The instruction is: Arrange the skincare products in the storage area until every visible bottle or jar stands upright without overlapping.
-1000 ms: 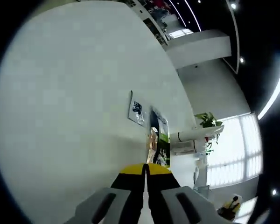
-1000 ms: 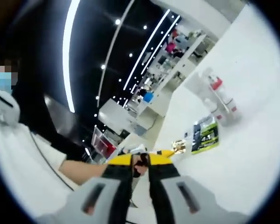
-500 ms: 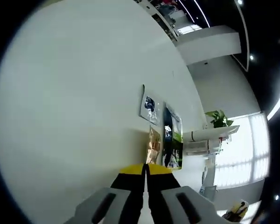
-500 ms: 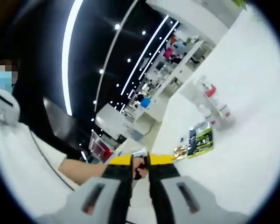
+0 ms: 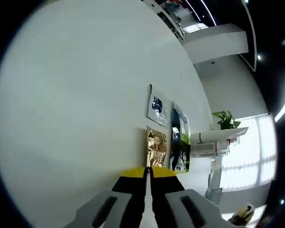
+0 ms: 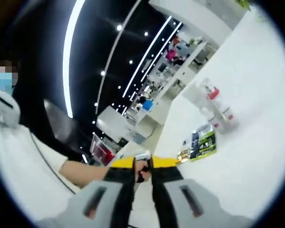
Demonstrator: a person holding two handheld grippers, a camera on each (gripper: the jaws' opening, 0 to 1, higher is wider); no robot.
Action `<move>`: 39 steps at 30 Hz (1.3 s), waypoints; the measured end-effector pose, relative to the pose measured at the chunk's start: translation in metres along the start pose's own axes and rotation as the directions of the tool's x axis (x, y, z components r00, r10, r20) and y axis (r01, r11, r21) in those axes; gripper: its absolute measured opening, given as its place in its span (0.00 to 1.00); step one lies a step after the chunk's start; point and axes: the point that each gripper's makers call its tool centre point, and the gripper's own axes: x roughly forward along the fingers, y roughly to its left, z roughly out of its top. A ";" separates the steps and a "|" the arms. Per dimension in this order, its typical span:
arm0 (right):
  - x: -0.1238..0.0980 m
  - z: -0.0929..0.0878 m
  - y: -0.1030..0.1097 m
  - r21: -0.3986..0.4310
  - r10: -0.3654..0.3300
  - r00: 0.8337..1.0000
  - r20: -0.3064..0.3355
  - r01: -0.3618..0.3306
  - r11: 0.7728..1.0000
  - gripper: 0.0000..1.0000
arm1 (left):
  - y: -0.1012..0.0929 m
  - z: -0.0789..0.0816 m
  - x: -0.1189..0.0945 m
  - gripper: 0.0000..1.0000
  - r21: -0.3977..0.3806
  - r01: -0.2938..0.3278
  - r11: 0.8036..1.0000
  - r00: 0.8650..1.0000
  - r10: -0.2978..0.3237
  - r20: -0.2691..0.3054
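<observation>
Gold sachet [image 5: 156, 152] nearer now — three sachets, two bottles [image 6: 217, 102].

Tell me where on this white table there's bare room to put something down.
In the left gripper view, the white table is bare across the whole stretch left of the sachets. It is crowded where the gold sachet, the dark green sachet and the white sachet lie side by side. In the right gripper view, bare surface lies below the clear bottles.
</observation>
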 end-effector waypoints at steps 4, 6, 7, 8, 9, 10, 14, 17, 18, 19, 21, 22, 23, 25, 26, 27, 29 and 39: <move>0.000 -0.001 0.000 0.000 -0.001 1.000 -0.001 0.001 1.000 0.11 | 0.002 0.000 0.002 0.03 0.032 -0.019 0.999 1.000 0.020 -0.017; 0.000 -0.001 0.000 -0.001 -0.001 1.000 0.000 0.001 1.000 0.11 | 0.001 0.000 0.002 0.03 0.040 -0.016 0.999 1.000 0.017 -0.022; 0.000 0.000 0.000 0.000 -0.001 1.000 0.004 0.001 1.000 0.11 | 0.001 0.001 0.002 0.03 0.046 -0.016 0.999 1.000 0.017 -0.026; -0.001 0.000 -0.001 0.003 -0.002 1.000 0.008 0.002 1.000 0.11 | 0.001 0.001 0.002 0.03 0.047 -0.016 0.999 0.999 0.018 -0.027; -0.001 0.000 -0.001 0.004 -0.003 1.000 0.009 0.003 1.000 0.11 | 0.000 0.001 0.002 0.04 0.050 -0.017 0.999 0.999 0.018 -0.027; -0.001 0.000 -0.002 0.005 -0.004 1.000 0.010 0.004 1.000 0.11 | -0.001 0.002 0.002 0.04 0.066 -0.019 0.998 0.999 0.021 -0.024; -0.003 0.000 -0.001 0.005 -0.006 1.000 0.014 0.006 1.000 0.11 | -0.003 0.005 0.002 0.07 0.084 -0.023 0.996 0.999 0.025 -0.021; -0.004 -0.001 -0.001 0.005 -0.006 1.000 0.014 0.006 1.000 0.11 | -0.002 0.006 -0.001 0.08 0.100 -0.035 0.994 0.999 0.037 -0.019; -0.004 -0.001 -0.001 0.006 -0.006 1.000 0.013 0.005 1.000 0.11 | -0.002 0.006 -0.001 0.08 0.102 -0.035 0.994 0.999 0.038 -0.021; -0.004 -0.001 -0.001 0.007 -0.005 1.000 0.013 0.005 1.000 0.11 | -0.002 0.005 -0.001 0.09 0.100 -0.035 0.994 0.999 0.038 -0.024; -0.004 -0.002 0.000 0.005 -0.004 1.000 0.009 0.004 1.000 0.11 | -0.003 0.006 -0.003 0.11 0.103 -0.036 0.994 0.999 0.039 -0.024; -0.004 -0.002 0.000 0.004 -0.003 1.000 0.009 0.003 1.000 0.11 | -0.003 0.007 -0.004 0.12 0.106 -0.038 0.994 0.999 0.041 -0.022; -0.004 -0.002 0.001 0.003 -0.002 1.000 0.009 0.002 1.000 0.11 | -0.003 0.007 -0.005 0.13 0.109 -0.041 0.993 0.999 0.044 -0.022; -0.004 -0.002 0.001 0.003 -0.001 1.000 0.008 0.000 1.000 0.11 | -0.003 0.009 -0.007 0.14 0.126 -0.050 0.991 0.999 0.052 -0.013; -0.003 -0.002 0.002 0.003 0.001 1.000 0.007 -0.001 1.000 0.11 | -0.003 0.009 -0.008 0.15 0.126 -0.051 0.991 0.999 0.053 -0.013; -0.003 -0.002 0.002 0.003 0.002 1.000 0.007 -0.002 1.000 0.11 | -0.002 0.008 -0.009 0.16 0.125 -0.051 0.991 0.999 0.053 -0.014; -0.003 -0.003 0.003 0.001 0.005 1.000 0.001 -0.005 1.000 0.11 | -0.001 0.009 -0.011 0.18 0.129 -0.054 0.990 0.998 0.055 -0.009; -0.003 -0.009 0.005 0.003 0.014 1.000 -0.017 -0.014 1.000 0.12 | 0.001 0.009 -0.022 0.24 0.172 -0.063 0.983 0.998 0.060 0.026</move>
